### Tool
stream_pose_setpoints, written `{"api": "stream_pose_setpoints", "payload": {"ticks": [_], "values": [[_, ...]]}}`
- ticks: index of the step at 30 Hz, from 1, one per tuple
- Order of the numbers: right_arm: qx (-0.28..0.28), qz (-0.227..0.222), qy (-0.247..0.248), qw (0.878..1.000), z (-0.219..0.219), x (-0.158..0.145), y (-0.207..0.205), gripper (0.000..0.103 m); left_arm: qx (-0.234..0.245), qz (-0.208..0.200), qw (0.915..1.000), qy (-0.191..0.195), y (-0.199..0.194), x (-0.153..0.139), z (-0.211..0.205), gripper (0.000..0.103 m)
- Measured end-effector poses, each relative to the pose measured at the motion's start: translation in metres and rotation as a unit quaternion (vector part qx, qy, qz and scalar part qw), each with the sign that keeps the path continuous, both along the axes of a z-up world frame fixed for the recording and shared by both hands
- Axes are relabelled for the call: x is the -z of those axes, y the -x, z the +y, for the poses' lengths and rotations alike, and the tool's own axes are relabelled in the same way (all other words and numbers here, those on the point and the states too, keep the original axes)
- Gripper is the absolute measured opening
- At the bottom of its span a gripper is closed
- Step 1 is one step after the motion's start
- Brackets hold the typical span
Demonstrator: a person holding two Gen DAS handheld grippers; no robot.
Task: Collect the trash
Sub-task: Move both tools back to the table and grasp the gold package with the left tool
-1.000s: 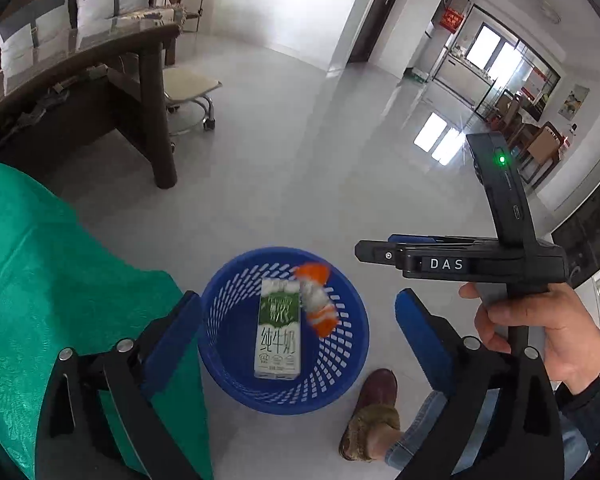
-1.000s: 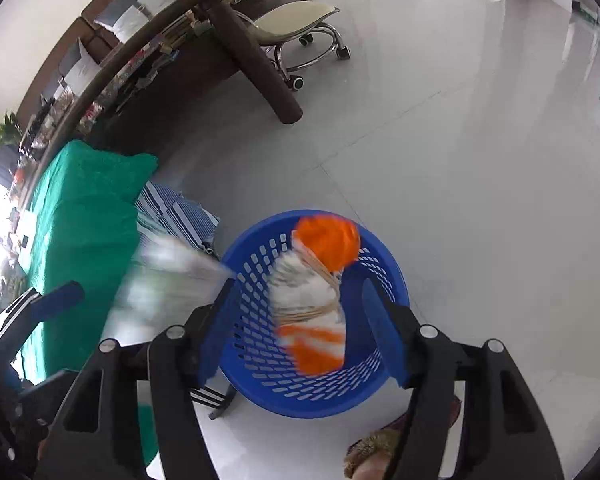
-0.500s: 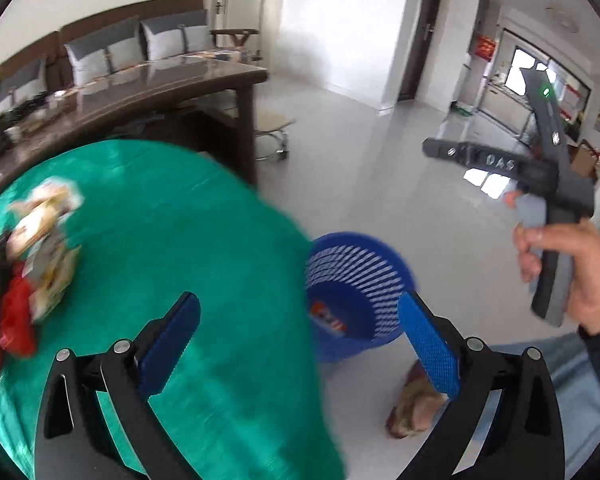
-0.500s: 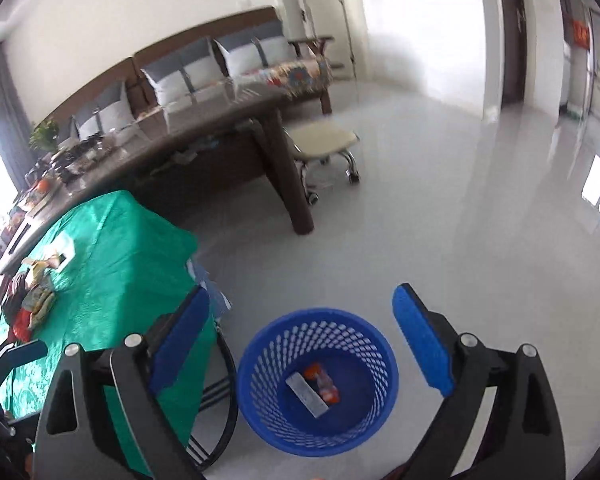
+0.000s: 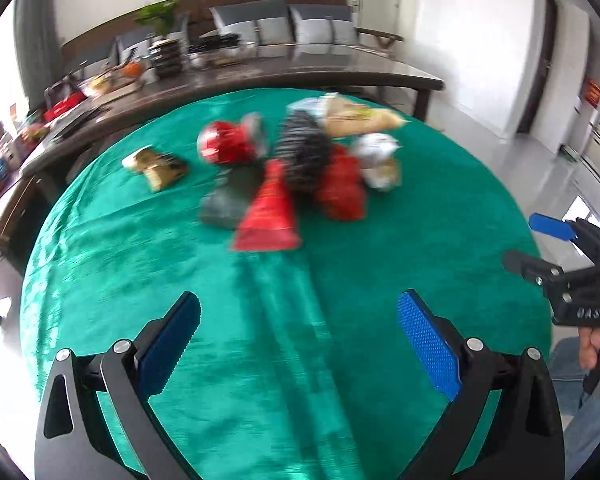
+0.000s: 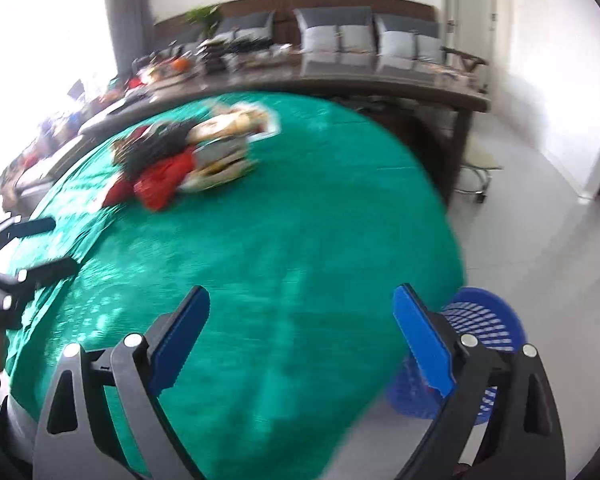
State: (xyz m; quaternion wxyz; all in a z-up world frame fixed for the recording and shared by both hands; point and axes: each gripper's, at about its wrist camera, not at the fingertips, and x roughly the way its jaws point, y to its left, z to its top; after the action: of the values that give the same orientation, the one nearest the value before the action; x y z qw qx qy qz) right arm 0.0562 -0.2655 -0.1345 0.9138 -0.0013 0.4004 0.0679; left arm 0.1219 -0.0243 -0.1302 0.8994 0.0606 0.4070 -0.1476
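A heap of trash (image 5: pixel 300 164) lies on the far half of a round table under a green cloth (image 5: pixel 260 320): red wrappers, a red can, a black mesh piece, white and tan packets. The same trash heap (image 6: pixel 188 152) shows blurred in the right wrist view. My left gripper (image 5: pixel 300 340) hovers open over the near part of the table, nothing between its blue pads. My right gripper (image 6: pixel 302 340) is open too and holds nothing, above the table's right edge. A blue basket (image 6: pixel 480 352) stands on the floor beside the table, at lower right.
A long dark wooden table (image 5: pixel 260 76) with clutter runs behind the round one, with a cushioned sofa (image 6: pixel 360 32) at the wall. A stool (image 6: pixel 480 164) stands by the dark table's end. Glossy pale floor (image 6: pixel 540 240) spreads to the right. A person's hand (image 5: pixel 596 348) holds the right gripper.
Both grippers have swung away from the blue basket, where a milk carton and an orange-and-white wrapper landed, up and left over the green table. The trash heap has come into view.
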Motion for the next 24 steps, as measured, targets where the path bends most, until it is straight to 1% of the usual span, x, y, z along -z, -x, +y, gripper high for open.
{"api": "stream_pose_setpoints", "payload": {"ticks": [4, 8, 11, 13, 16, 19, 22, 24], "values": [[-0.027, 0.018, 0.017, 0.999, 0.045, 0.003, -0.027, 0.090, -0.033, 0.006, 0.9994, -0.006, -0.008, 0.009, 0.043, 0.098], [-0.041, 0.025, 0.044, 0.998, 0.079, 0.012, -0.051, 0.090, -0.051, 0.019, 0.9985, 0.001, -0.019, 0.018, 0.068, 0.098], [-0.042, 0.042, 0.058, 0.997, 0.090, 0.027, -0.062, 0.090, -0.064, 0.028, 0.9975, 0.012, -0.031, 0.022, 0.082, 0.098], [-0.039, 0.044, 0.047, 0.997, 0.091, 0.030, -0.061, 0.090, -0.072, 0.033, 0.9967, 0.020, -0.043, 0.021, 0.088, 0.098], [-0.037, 0.048, 0.042, 0.997, 0.089, 0.032, -0.058, 0.091, -0.088, 0.029, 0.9952, 0.033, -0.069, 0.014, 0.096, 0.098], [-0.031, 0.054, 0.032, 0.998, 0.087, 0.035, -0.060, 0.094, -0.117, 0.018, 0.9918, 0.047, -0.112, 0.003, 0.105, 0.098], [-0.029, 0.055, 0.034, 0.997, 0.087, 0.035, -0.059, 0.095, -0.160, 0.019, 0.9852, 0.059, -0.157, -0.002, 0.111, 0.098], [-0.028, 0.057, 0.030, 0.998, 0.085, 0.035, -0.060, 0.096, -0.191, 0.027, 0.9791, 0.065, -0.191, 0.000, 0.114, 0.098]]}}
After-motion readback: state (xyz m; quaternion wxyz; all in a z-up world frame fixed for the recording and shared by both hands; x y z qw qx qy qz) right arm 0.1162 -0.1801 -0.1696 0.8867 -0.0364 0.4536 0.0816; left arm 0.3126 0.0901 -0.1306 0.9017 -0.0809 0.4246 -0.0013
